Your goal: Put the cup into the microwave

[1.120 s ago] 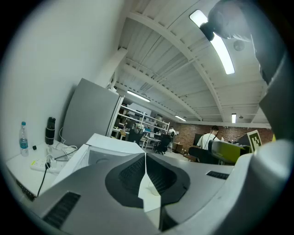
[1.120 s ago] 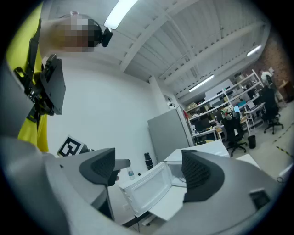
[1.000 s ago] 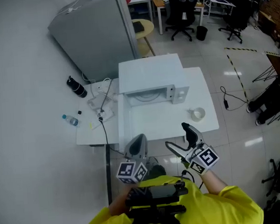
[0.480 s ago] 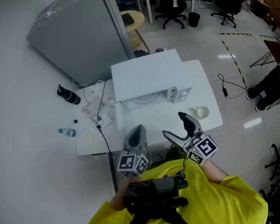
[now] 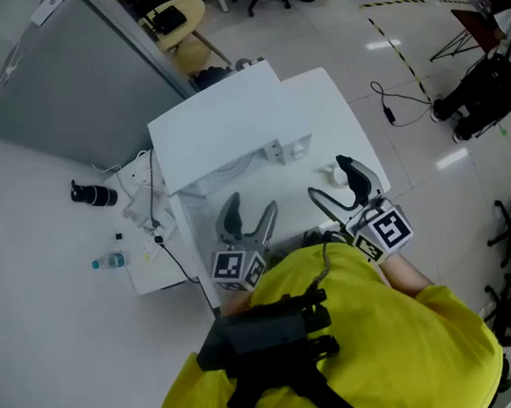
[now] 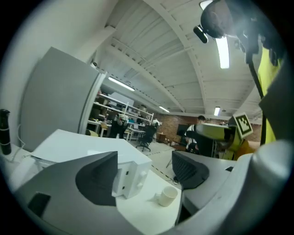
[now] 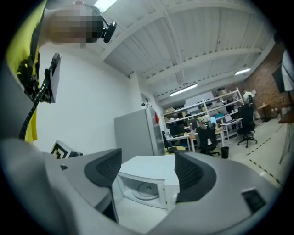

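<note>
A small white cup (image 6: pixel 167 196) stands on the white table (image 5: pixel 354 122), to the right of the white microwave (image 5: pixel 215 123). The cup (image 5: pixel 335 175) shows only partly beside my right gripper's far finger. The microwave (image 7: pixel 147 181) has its cavity open, with the glass turntable (image 7: pixel 144 189) showing. My left gripper (image 5: pixel 248 221) hovers at the table's near edge in front of the microwave; its jaws are opening with nothing between them. My right gripper (image 5: pixel 342 188) is at the near right, close to the cup; its jaws are closing, still wide apart and empty.
A tall grey cabinet (image 5: pixel 64 90) stands behind the microwave on the left. On the floor-side shelf at the left lie a black bottle (image 5: pixel 91 194), a small water bottle (image 5: pixel 107 261) and cables (image 5: pixel 151 215). A yellow stool (image 5: pixel 173 21) and office chairs stand beyond.
Both grippers have moved forward to the table's near edge and the view has come closer. The left jaws went from shut to open. The right jaws have narrowed slightly.
</note>
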### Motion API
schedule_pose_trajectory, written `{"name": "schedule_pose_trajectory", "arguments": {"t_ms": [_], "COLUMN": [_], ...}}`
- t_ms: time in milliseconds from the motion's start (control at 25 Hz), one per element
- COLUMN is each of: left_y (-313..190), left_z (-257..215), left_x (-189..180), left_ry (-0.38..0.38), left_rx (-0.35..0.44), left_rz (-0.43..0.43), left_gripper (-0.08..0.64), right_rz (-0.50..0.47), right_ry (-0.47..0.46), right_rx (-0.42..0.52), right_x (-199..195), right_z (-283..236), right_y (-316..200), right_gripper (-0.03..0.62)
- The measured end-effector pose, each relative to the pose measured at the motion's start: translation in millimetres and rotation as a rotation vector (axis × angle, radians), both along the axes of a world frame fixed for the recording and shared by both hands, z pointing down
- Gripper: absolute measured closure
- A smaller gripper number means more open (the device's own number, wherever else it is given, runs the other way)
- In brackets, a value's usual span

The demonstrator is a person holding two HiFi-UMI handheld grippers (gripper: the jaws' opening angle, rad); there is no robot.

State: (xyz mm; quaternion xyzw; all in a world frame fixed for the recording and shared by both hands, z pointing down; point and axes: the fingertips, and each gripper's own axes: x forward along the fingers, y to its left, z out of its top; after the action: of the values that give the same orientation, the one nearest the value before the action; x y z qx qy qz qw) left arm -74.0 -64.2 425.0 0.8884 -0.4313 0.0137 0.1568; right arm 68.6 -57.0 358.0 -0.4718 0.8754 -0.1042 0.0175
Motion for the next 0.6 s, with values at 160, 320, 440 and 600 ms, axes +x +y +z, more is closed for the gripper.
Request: {"name": "schedule_pose_trajectory", "arguments": {"t_ms": [160,320,440,600], "left_y": [0,3,8,2], "left_z": [71,157,221,301], "left_x": [80,150,193,242], "left_ry": [-0.070,-0.149,-0.211,-0.282], "left_rx": [-0.047,-0.094,-0.118,-0.166], "left_rz": [0.173,0.318,0.406,0.467], "left_gripper": [0.078,0.049,0.051,0.051], "right_rz": [0.164,0.303,0.382,0.457], "right_ry": [0.007,-0.002,0.005,-0.006], "right_rx": [-0.034,-0.095,-0.148,-0.198], "right_x": [69,122,146,174], "right_z": [19,42,62,90], "right_y": [-6,4,17,20], "right_gripper": [0.222,0.241,0.241,0.241]}}
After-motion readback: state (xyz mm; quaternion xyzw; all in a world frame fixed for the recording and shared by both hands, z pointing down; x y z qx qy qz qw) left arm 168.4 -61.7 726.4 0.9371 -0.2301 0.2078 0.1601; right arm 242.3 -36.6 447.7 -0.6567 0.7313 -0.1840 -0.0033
